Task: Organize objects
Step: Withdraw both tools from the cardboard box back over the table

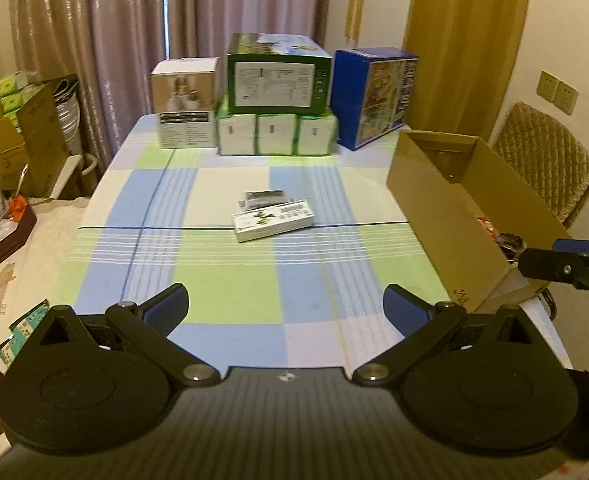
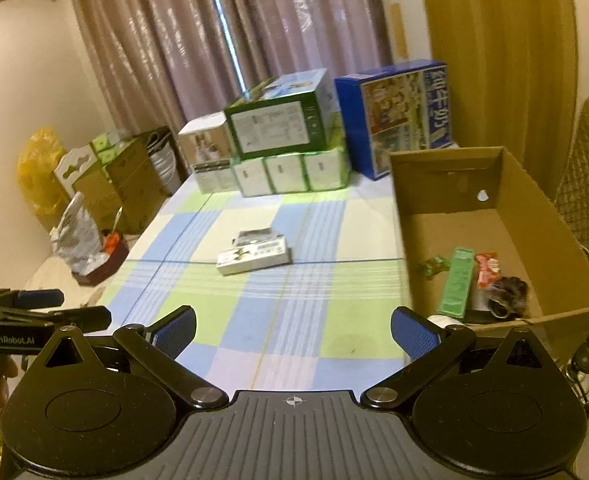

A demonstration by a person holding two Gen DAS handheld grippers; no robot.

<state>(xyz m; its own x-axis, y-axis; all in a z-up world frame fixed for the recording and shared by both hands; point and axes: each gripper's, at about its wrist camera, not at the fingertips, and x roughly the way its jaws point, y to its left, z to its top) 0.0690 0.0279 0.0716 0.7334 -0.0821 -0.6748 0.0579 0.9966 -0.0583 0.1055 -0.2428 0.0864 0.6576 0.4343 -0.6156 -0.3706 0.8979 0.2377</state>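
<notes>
Two small flat boxes lie in the middle of the checked tablecloth: a white one with green print [image 1: 273, 221] [image 2: 254, 260] and, just behind it, a greyer packet [image 1: 263, 197] [image 2: 255, 237]. An open cardboard box [image 1: 446, 216] [image 2: 514, 216] stands at the table's right side, holding a green flat pack [image 2: 459, 282], a red wrapper [image 2: 485, 270] and several small items. My left gripper [image 1: 286, 310] hangs open over the near table, empty. My right gripper [image 2: 292, 332] is open too, empty, near the cardboard box's front left corner.
Stacked cartons line the table's far edge: a white box [image 1: 185, 102], a green box [image 1: 278, 76] on tissue packs [image 1: 277, 134], a blue box [image 1: 374, 96]. Cardboard boxes and bags [image 1: 18, 136] crowd a side surface on the left. A woven chair [image 1: 542, 160] stands right.
</notes>
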